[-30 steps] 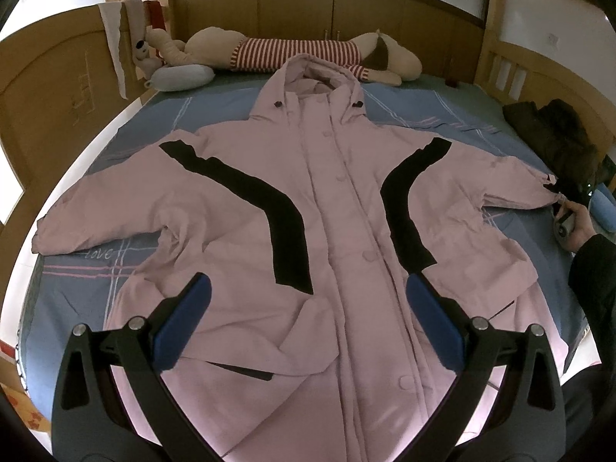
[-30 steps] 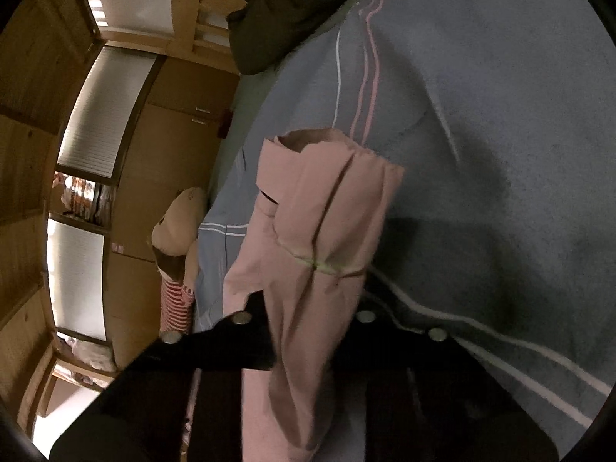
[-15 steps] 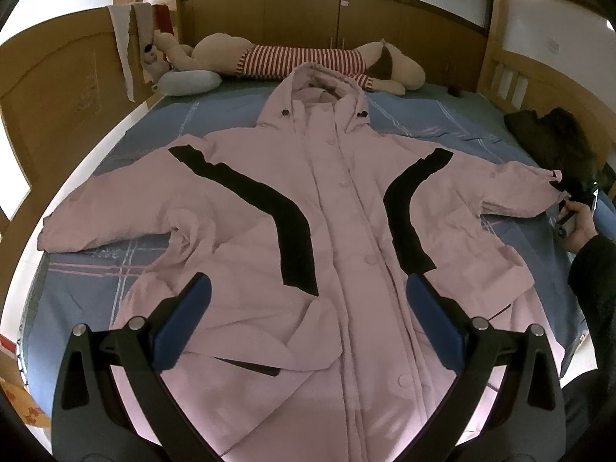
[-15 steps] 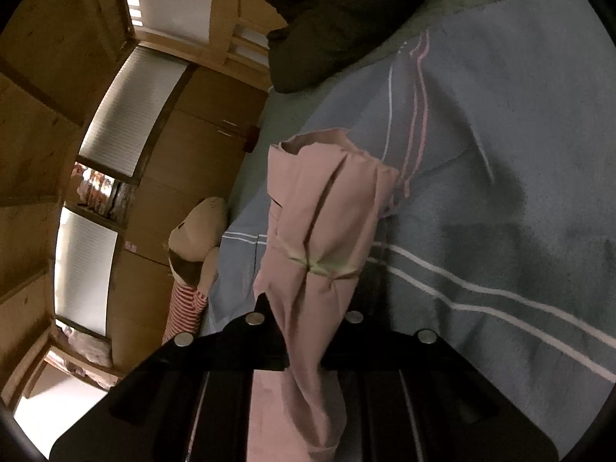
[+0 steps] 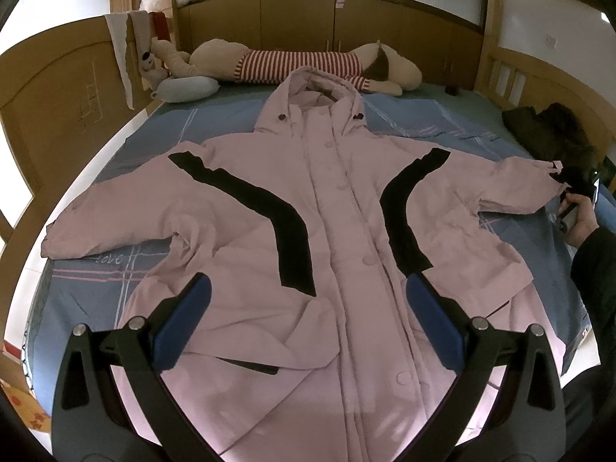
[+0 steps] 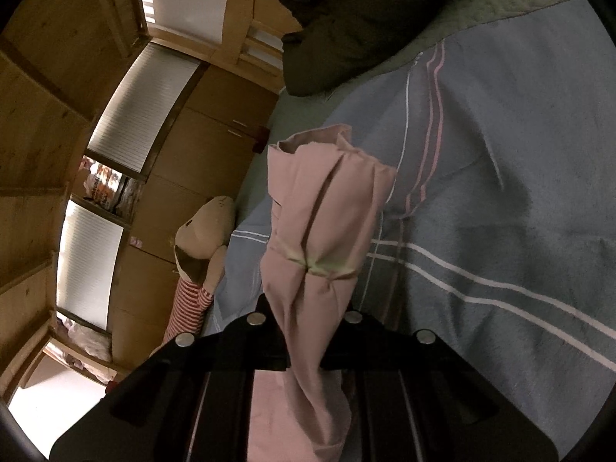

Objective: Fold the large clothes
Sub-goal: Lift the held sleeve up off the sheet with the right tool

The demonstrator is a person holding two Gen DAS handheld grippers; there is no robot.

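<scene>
A large pink coat (image 5: 338, 238) with black curved panels lies face up on the blue bed sheet (image 5: 88, 296), hood toward the headboard, both sleeves spread out. My left gripper (image 5: 308, 308) hovers open above the coat's lower front, nothing between its blue pads. At the far right a hand holds my right gripper (image 5: 566, 183) at the coat's sleeve cuff. In the right wrist view my right gripper (image 6: 306, 331) is shut on the pink sleeve cuff (image 6: 323, 208), which is bunched and lifted off the sheet (image 6: 500, 192).
A long plush toy in a red-striped shirt (image 5: 296, 67) and a grey pillow (image 5: 184, 88) lie along the wooden headboard. A dark garment (image 5: 546, 131) sits at the bed's right side, also near the cuff as a dark garment (image 6: 346, 27). Wooden bed rails surround the mattress.
My right gripper closed tighter on the cuff and lifted it slightly off the sheet. The left gripper stayed open over the coat, its view tilting a little.
</scene>
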